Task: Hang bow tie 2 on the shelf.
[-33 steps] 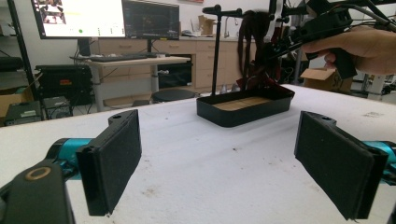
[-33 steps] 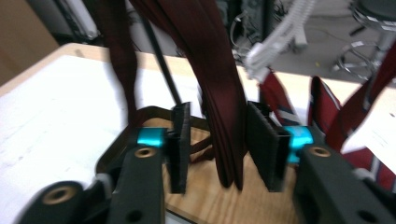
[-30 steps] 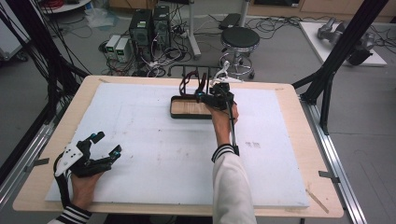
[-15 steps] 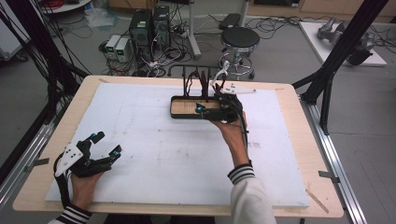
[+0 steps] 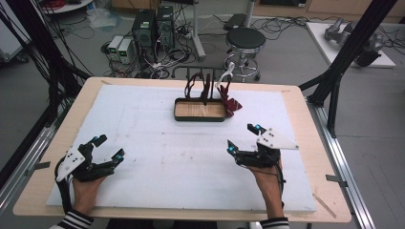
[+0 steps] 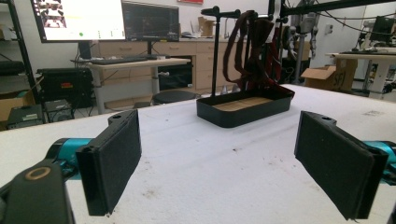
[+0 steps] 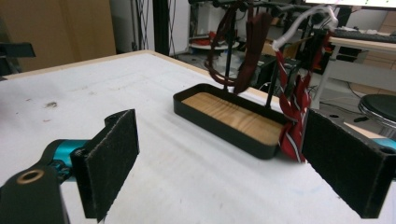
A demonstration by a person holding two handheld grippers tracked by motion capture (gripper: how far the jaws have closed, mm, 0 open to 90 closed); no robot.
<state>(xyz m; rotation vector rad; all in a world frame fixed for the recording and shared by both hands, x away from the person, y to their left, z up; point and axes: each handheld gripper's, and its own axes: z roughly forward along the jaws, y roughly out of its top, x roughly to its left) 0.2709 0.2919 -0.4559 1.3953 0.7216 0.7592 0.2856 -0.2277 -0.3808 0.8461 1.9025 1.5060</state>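
Observation:
A black tray with a wooden bottom point(image 5: 200, 118) point(image 6: 243, 112) point(image 7: 224, 127) stands at the far middle of the white mat, under a black rack. Dark maroon ties point(image 5: 205, 85) point(image 6: 254, 51) point(image 7: 250, 46) hang from the rack. A red striped tie point(image 5: 232, 106) point(image 7: 294, 112) droops over the tray's right end onto the mat. My right gripper point(image 5: 243, 137) point(image 7: 233, 168) is open over the mat, near and right of the tray, holding nothing. My left gripper point(image 5: 109, 147) point(image 6: 224, 168) is open at the front left, also holding nothing.
The white mat point(image 5: 157, 157) covers a wooden table point(image 5: 310, 124). Beyond the far edge are computers point(image 5: 152, 26), cables and a stool point(image 5: 244, 40). A black frame leg point(image 5: 344, 67) slants at the right. Both gripper views show desks and monitors behind.
My right gripper has drawn back from the tray and rack toward the front right and now stands open. The red striped tie now hangs at the tray's right end. The left gripper stayed put.

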